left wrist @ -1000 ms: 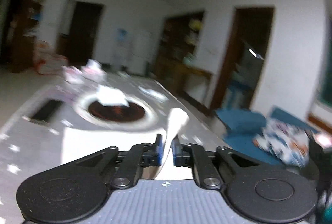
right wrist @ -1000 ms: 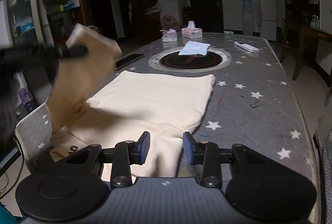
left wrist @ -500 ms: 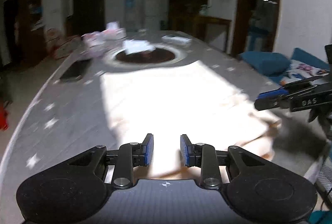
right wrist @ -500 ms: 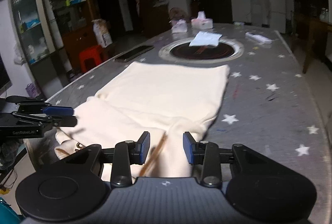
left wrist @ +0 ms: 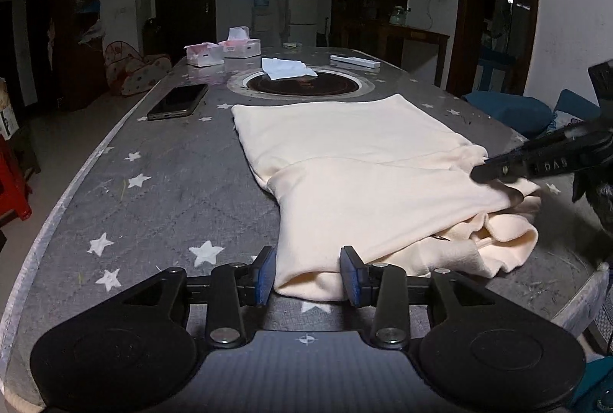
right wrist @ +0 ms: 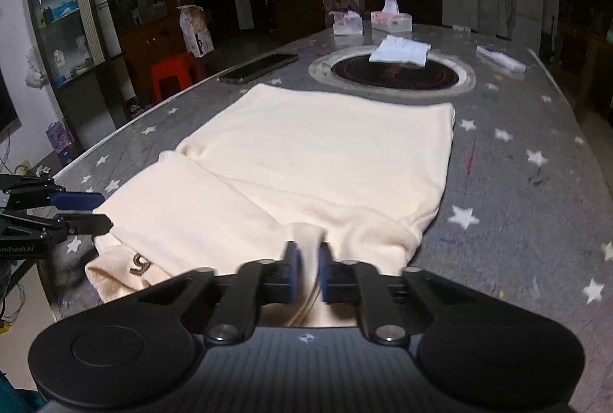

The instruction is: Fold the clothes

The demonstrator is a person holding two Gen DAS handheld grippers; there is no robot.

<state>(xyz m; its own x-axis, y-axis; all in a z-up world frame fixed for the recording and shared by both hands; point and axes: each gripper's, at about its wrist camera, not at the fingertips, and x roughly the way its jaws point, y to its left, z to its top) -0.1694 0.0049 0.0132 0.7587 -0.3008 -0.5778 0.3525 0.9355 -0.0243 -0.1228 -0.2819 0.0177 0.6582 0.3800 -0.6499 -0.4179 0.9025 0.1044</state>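
Lying partly folded on the star-patterned bench [left wrist: 161, 183], the cream garment [right wrist: 306, 160] reaches my near edge. My right hand-held gripper [right wrist: 306, 269] is clenched on a pinch of its cloth; my left hand-held gripper [left wrist: 308, 275] is opening, pads straddling a fold without pressing. A phone [left wrist: 178, 100] lies beyond.

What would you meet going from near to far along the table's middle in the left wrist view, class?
Left gripper → cream garment → round hob → white folded cloth → tissue boxes.
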